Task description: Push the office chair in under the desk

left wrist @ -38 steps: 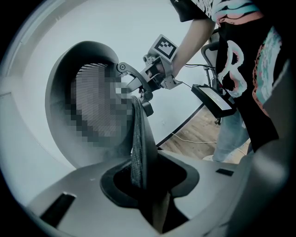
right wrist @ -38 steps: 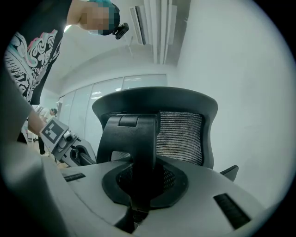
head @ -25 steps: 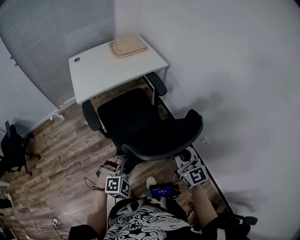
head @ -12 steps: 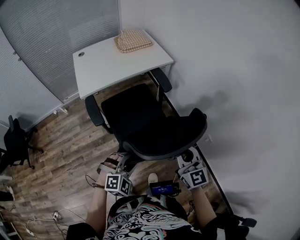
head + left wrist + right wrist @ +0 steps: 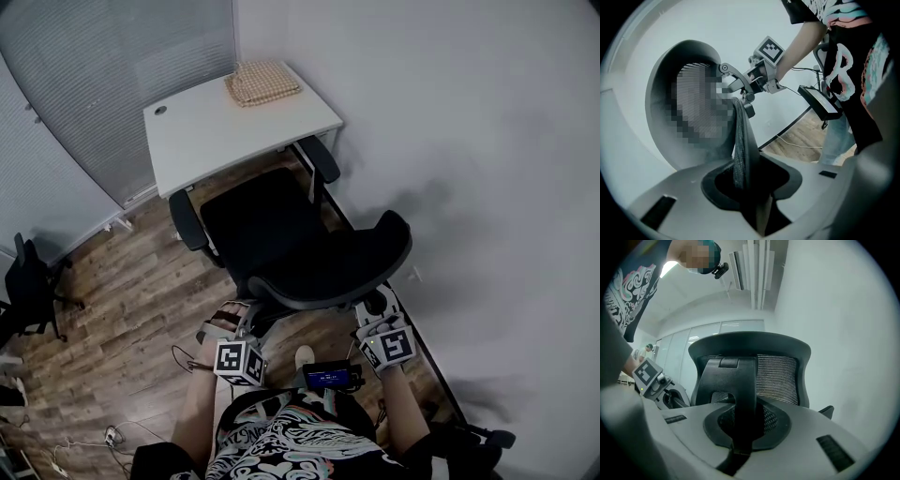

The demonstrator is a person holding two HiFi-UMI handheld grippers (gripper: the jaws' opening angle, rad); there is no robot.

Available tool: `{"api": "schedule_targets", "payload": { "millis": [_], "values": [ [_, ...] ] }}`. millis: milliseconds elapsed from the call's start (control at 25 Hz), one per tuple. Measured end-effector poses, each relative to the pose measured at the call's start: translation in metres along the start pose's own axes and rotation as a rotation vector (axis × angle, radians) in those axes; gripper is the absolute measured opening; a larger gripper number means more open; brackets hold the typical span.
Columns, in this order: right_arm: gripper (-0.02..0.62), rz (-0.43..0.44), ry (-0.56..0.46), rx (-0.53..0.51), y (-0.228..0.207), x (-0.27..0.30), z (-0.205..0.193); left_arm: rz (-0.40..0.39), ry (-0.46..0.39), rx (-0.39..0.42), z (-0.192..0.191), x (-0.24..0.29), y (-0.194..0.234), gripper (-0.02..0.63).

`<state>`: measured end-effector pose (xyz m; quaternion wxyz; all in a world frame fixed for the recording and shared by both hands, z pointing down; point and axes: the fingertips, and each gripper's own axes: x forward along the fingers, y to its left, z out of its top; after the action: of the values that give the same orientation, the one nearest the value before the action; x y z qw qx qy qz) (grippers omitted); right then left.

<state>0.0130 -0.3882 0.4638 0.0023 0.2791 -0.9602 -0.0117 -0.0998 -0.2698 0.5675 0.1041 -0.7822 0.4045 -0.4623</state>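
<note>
At the far left of the head view we see a second, dark chair (image 5: pixel 28 291) on the wood floor (image 5: pixel 122 300), with grey blinds (image 5: pixel 112 66) behind it. Next comes the white desk (image 5: pixel 225 131), set in the corner between the blinds and the white wall (image 5: pixel 487 187). 1 folded checked cloth (image 5: pixel 265 82) lies on its far right corner. The black office chair (image 5: pixel 267 230) faces the desk. The front of its seat sits just at the desk's near edge, and its 2 armrests (image 5: pixel 187 223) reach up to that edge. Most of the seat and the whole backrest (image 5: pixel 347 267) stand out on the open floor, close to the wall on the right.

We stand right behind the backrest, with a patterned shirt (image 5: pixel 291 441) at the bottom of the head view and a small black device (image 5: pixel 328 378) at our waist. Our left tool (image 5: pixel 747 183) is at the backrest's left end. In the left gripper view the mesh rim runs edge-on into the slot between the 2 jaws, which are clamped on it. The same view shows the other tool at the far end of the rim. Our right tool (image 5: pixel 740 425) is behind the right part of the backrest. In the right gripper view the black upright bar (image 5: pixel 738 380) of the chair's back runs down between its jaws, which are closed on it, and the mesh spreads to both sides.
</note>
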Motion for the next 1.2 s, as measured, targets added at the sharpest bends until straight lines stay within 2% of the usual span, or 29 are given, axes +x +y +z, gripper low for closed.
{"api": "schedule_targets", "payload": {
  "millis": [320,560,760,880,1080,1200],
  "values": [
    [0.041,0.009,0.022,0.009,0.001,0.0,-0.001,0.013,0.008,0.002,-0.002,0.0,0.0,0.141],
    [0.054,-0.04,0.052,0.018,-0.005,0.002,-0.001,0.02,0.013,0.009,-0.002,0.001,0.002,0.144],
    [0.08,-0.07,0.08,0.028,-0.012,0.003,-0.008,0.001,0.01,0.019,-0.005,0.005,-0.002,0.196],
    [0.098,-0.103,0.089,0.038,-0.012,-0.002,-0.006,-0.017,-0.003,0.008,-0.003,0.0,-0.006,0.203],
    [0.139,-0.147,0.119,0.041,-0.018,-0.009,-0.006,-0.049,-0.056,-0.011,0.002,-0.006,-0.013,0.261],
    [0.166,-0.171,0.138,0.046,-0.023,-0.009,-0.01,-0.026,-0.095,-0.032,0.0,-0.011,-0.008,0.265]
  ]
}}
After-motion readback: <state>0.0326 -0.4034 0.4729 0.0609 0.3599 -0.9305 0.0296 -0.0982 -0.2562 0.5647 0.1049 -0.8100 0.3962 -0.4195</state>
